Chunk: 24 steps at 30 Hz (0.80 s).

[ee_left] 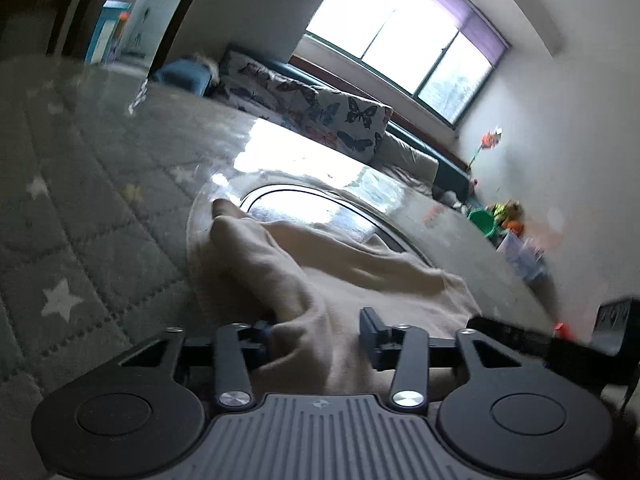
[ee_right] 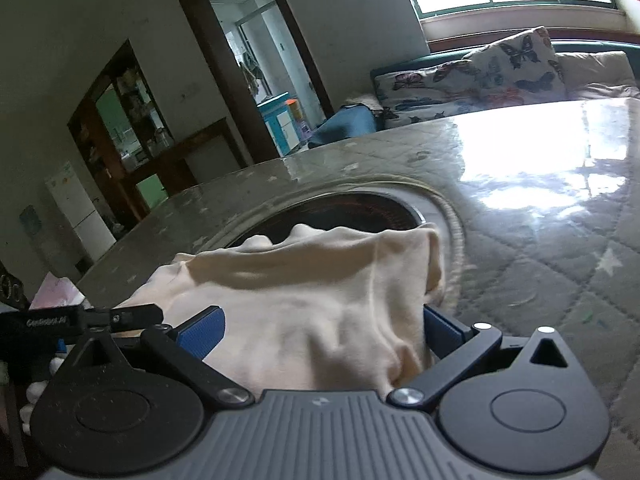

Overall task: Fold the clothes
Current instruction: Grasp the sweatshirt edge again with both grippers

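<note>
A cream garment point(ee_left: 320, 264) lies crumpled on the table, partly over a round inset point(ee_left: 304, 208) in its middle. In the left wrist view my left gripper point(ee_left: 316, 332) reaches into the near edge of the cloth. A raised fold runs between its half-closed fingers, and I see no clear pinch. In the right wrist view the same garment point(ee_right: 320, 280) bulges up between the wide-spread fingers of my right gripper point(ee_right: 322, 330). Its blue pads point(ee_right: 200, 332) show beside the cloth. Cloth hides both fingertips.
The table point(ee_left: 80, 240) has a grey quilted star-print cover under glossy clear plastic point(ee_right: 540, 260). A sofa with butterfly cushions point(ee_right: 480, 76) stands under the window behind it. Toys point(ee_left: 500, 220) lie on the floor by the wall. A doorway point(ee_right: 260, 60) opens at the back.
</note>
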Tool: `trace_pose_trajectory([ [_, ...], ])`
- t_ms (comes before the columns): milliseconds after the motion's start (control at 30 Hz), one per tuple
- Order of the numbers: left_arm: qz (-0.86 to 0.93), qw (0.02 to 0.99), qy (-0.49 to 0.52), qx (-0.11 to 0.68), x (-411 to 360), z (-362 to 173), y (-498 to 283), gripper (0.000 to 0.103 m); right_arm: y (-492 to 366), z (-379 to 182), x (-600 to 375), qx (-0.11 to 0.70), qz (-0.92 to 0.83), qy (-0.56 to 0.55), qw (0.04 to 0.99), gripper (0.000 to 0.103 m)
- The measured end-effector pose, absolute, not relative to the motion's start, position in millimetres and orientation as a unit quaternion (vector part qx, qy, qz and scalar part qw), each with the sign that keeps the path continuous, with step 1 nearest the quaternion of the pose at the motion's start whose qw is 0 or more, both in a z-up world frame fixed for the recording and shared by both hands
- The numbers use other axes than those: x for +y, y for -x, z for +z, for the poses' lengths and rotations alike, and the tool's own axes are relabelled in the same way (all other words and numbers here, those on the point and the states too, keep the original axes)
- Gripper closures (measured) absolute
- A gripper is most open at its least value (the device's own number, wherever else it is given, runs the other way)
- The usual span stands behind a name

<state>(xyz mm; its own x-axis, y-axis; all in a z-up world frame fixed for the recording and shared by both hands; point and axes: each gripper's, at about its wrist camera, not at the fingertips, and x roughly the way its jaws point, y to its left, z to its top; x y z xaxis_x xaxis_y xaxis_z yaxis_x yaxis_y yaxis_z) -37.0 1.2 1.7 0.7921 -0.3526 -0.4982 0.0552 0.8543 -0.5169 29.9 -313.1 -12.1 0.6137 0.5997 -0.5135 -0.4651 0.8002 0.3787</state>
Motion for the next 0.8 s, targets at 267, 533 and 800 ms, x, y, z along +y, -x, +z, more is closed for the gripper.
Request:
trace_pose_trajectory([
  [267, -0.100, 0.928, 0.196, 0.300, -6.6, 5.2, 39.3, 0.065, -36.0, -14.9, -323.3, 0.338, 0.295, -0.167, 0.878, 0.027],
  [533, -0.119, 0.921, 0.217, 0.302, -2.2, 11.9, 35.6, 0.080, -44.0, -24.8, -351.0, 0.361, 0.264, -0.256, 0.857, 0.082],
  [800, -0.169, 0.921, 0.208, 0.283, -22.1, 39.3, 30.6, 0.081, -31.6, -16.1, -379.5, 0.329, 0.272, -0.329, 0.842, 0.087],
])
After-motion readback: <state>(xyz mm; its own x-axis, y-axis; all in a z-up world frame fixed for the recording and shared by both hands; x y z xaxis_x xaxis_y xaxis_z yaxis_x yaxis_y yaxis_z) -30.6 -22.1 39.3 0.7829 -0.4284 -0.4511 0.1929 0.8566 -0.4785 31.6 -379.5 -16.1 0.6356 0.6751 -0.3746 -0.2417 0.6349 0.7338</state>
